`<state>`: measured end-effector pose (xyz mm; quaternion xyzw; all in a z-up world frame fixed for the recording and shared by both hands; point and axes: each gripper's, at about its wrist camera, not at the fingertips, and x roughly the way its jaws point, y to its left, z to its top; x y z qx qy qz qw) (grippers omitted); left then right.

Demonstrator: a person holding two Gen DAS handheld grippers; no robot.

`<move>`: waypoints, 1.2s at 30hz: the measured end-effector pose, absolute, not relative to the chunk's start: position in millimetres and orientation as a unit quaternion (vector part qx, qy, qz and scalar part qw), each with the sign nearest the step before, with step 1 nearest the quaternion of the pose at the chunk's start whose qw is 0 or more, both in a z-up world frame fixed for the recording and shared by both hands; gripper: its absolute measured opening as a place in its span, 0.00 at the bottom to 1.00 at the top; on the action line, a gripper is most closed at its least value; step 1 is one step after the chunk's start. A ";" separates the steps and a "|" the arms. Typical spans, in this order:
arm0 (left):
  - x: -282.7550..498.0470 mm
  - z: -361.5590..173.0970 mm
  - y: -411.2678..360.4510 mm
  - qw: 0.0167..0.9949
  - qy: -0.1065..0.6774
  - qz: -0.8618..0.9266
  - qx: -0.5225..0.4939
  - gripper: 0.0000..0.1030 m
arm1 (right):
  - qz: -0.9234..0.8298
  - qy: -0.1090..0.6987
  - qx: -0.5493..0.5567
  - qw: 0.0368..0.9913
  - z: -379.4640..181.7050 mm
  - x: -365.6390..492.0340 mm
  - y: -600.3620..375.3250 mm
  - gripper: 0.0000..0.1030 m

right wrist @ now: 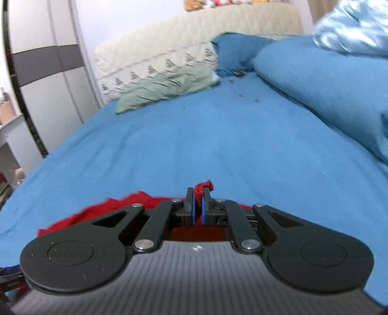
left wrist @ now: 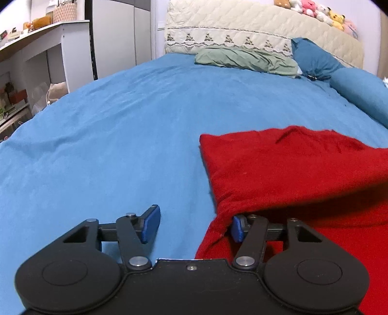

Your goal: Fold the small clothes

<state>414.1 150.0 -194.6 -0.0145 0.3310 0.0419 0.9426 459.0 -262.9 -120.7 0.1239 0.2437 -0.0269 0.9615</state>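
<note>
The red knit top (left wrist: 291, 169) lies on the blue bed (left wrist: 109, 145); it looks soft, light and floppy, so it is best held by an edge or a corner. The right tongs (right wrist: 198, 206) are closed tight on a bit of red edge. Only the left view shows the top's big flat part, with the left tongs (left wrist: 194, 225) open beside it, one pad touching a fold.

A red knitted garment (left wrist: 291, 169) is spread on the blue-sheeted bed (left wrist: 121, 133), towards its right side. Behind it, a crumpled green pillow (left wrist: 245, 60) is laid against the quilted cream headboard (left wrist: 242, 26), on which plush toys (left wrist: 315, 11) are lined.
</note>
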 end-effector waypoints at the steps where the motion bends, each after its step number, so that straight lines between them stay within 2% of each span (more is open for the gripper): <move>1: 411.6 -195.2 148.6 0.943 0.331 0.040 -0.005 0.62 | -0.031 0.252 0.129 0.958 -128.8 458.6 -268.7 0.19; 6: 397.4 -191.3 144.3 0.939 0.341 0.034 0.022 0.61 | -0.003 0.288 0.145 0.947 -176.7 448.9 -281.9 0.20; 8: 389.5 -182.9 141.5 0.940 0.338 0.025 0.028 0.61 | 0.006 0.291 0.144 0.946 -183.7 439.7 -286.9 0.25; 9: 383.5 -175.8 137.4 0.944 0.327 0.012 0.033 0.67 | 0.008 0.287 0.138 0.948 -183.6 435.2 -288.6 0.37; 10: 380.7 -169.6 132.3 0.948 0.316 -0.001 0.040 0.73 | 0.014 0.281 0.130 0.951 -182.5 429.9 -289.7 0.65; 11: 377.5 -163.5 126.5 0.952 0.302 -0.014 0.051 0.83 | 0.020 0.268 0.119 0.956 -179.6 424.6 -289.0 0.79; 12: 377.1 -157.2 118.0 0.955 0.290 -0.027 0.062 0.89 | 0.028 0.243 0.105 0.964 -176.0 416.7 -287.0 0.93; 14: 384.3 -149.7 102.0 0.956 0.280 -0.056 0.071 0.89 | 0.052 0.225 0.082 0.969 -172.7 412.2 -279.8 0.93; 22: 433.7 -182.1 77.8 0.935 0.342 -0.083 0.030 0.85 | 0.073 0.286 0.040 0.955 -193.2 441.0 -248.9 0.93; 24: 436.1 -194.8 82.9 0.932 0.353 -0.082 0.019 0.86 | 0.070 0.305 0.046 0.949 -206.3 449.5 -250.6 0.92; 29: 434.4 -190.3 81.4 0.931 0.354 -0.083 0.027 0.85 | 0.077 0.296 0.059 0.950 -215.6 448.6 -255.3 0.93; 32: 432.0 -173.7 77.9 0.930 0.358 -0.076 0.040 0.81 | 0.080 0.286 0.071 0.952 -200.2 442.2 -258.8 0.91; 36: 406.9 -135.7 76.7 0.938 0.334 -0.074 0.053 0.82 | 0.090 0.252 0.076 0.961 -155.6 417.2 -261.6 0.92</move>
